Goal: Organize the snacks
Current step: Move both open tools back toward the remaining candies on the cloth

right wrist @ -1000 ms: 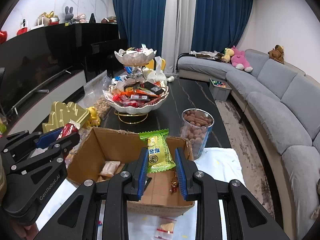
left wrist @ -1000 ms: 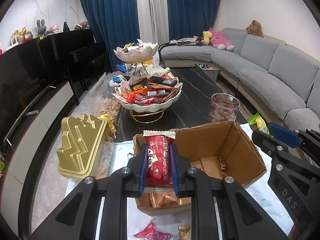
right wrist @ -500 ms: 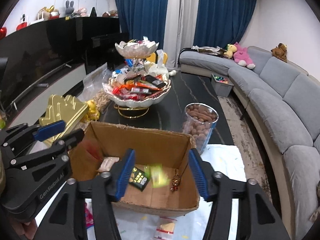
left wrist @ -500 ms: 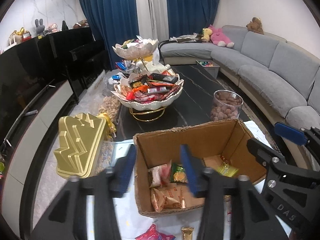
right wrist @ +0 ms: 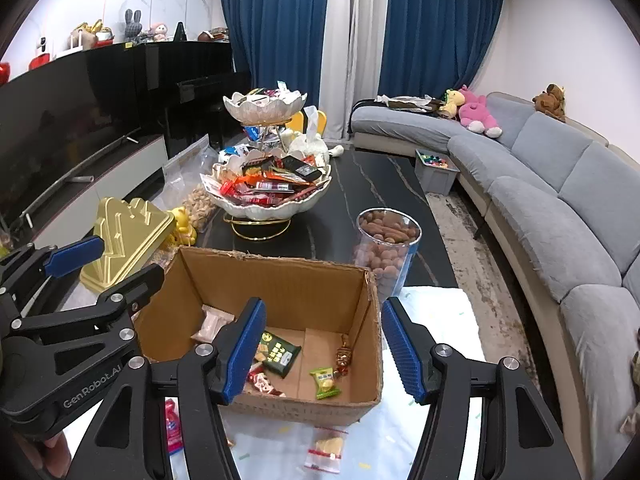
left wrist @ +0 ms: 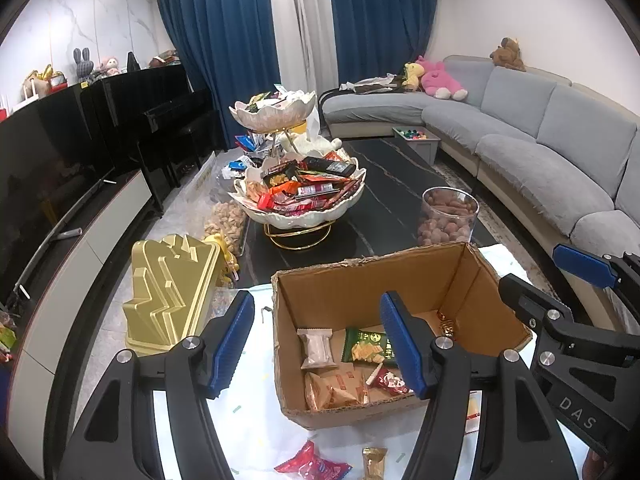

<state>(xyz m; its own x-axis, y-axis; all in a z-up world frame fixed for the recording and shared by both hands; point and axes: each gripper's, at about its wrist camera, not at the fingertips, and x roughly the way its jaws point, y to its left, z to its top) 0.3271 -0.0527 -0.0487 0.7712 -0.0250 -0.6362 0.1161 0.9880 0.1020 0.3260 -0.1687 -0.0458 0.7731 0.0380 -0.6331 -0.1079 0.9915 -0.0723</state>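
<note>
Bright, even indoor light, barely any shadows. Both views sharp in the middle, heavy fisheye bending plus black vignette corners at 2, 4, 8, 10 o'clock.

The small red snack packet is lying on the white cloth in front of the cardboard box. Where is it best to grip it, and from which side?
Probably from above, across the crinkled middle of the small red snack packet: it lies flat on the white cloth, so only its raised folds offer the open left gripper any purchase.

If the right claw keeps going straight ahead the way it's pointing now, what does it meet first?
Probably the far wall of the open brown cardboard box: the open right claw hovers above the box's inside, aimed at it. Depth is unclear; it might pass above.
</note>
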